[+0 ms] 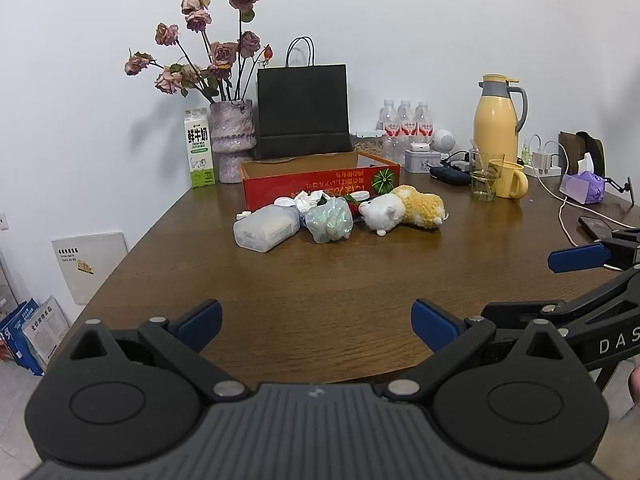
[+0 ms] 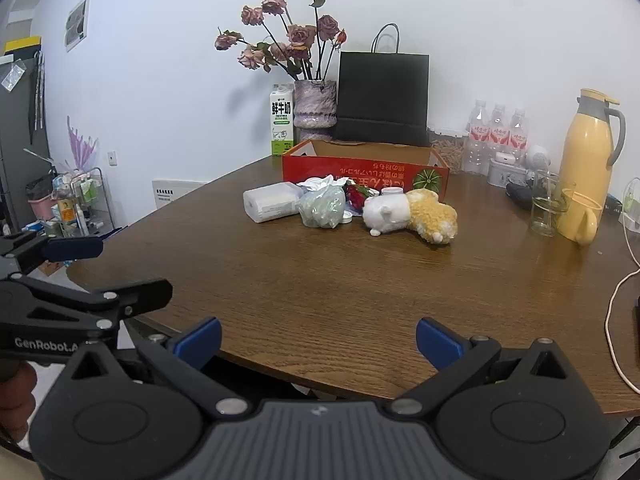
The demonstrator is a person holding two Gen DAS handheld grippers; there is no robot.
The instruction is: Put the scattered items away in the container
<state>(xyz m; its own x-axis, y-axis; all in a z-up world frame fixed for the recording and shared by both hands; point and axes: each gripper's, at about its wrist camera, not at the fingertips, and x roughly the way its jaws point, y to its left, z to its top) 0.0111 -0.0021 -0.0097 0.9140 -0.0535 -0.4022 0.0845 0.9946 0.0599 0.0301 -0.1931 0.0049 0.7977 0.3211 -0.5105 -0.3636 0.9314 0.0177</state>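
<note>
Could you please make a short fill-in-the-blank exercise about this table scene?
1. The plush toy lies in front of the ___ box.
2. Both grippers, left and right, have their jaws ___.
3. The flowers stand in a ___.
4. The bag behind the box is ___.

Answers: red; open; vase; black

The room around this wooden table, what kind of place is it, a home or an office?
Probably a lived-in home dining corner. The wooden table stands by a wall and carries a vase of dried roses, a milk carton and a yellow thermos jug.
</note>
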